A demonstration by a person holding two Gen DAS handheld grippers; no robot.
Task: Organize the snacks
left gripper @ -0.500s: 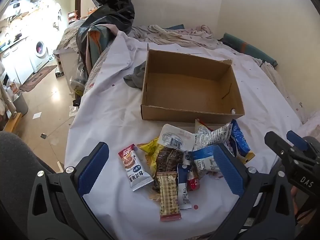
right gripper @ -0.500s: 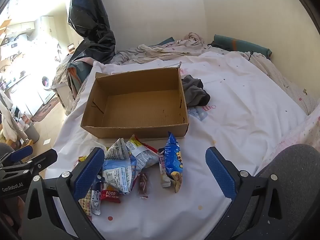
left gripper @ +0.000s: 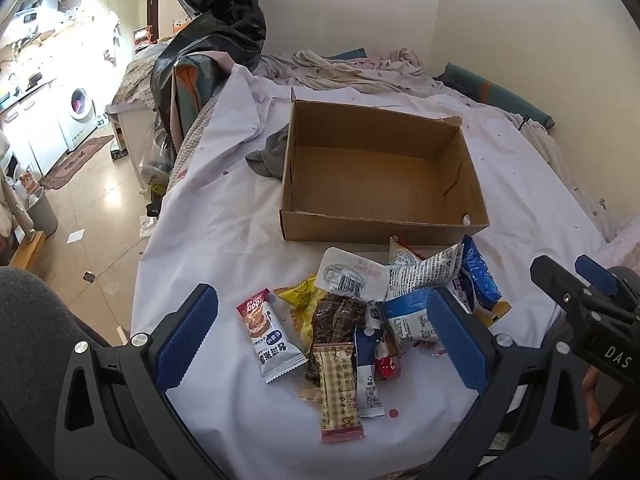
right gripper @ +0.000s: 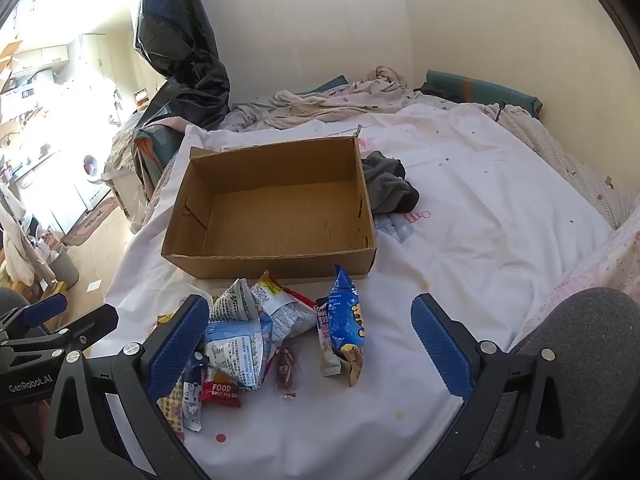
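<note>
Bed sheet (right gripper: 480, 208); overlapping snacks (left gripper: 360, 320) partly hidden.

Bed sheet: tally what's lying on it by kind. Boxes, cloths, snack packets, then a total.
Cardboard box: 1
Grey cloth: 1
Snack packets: about 13; they overlap in a pile, so some may be hidden
Total: about 15
</note>
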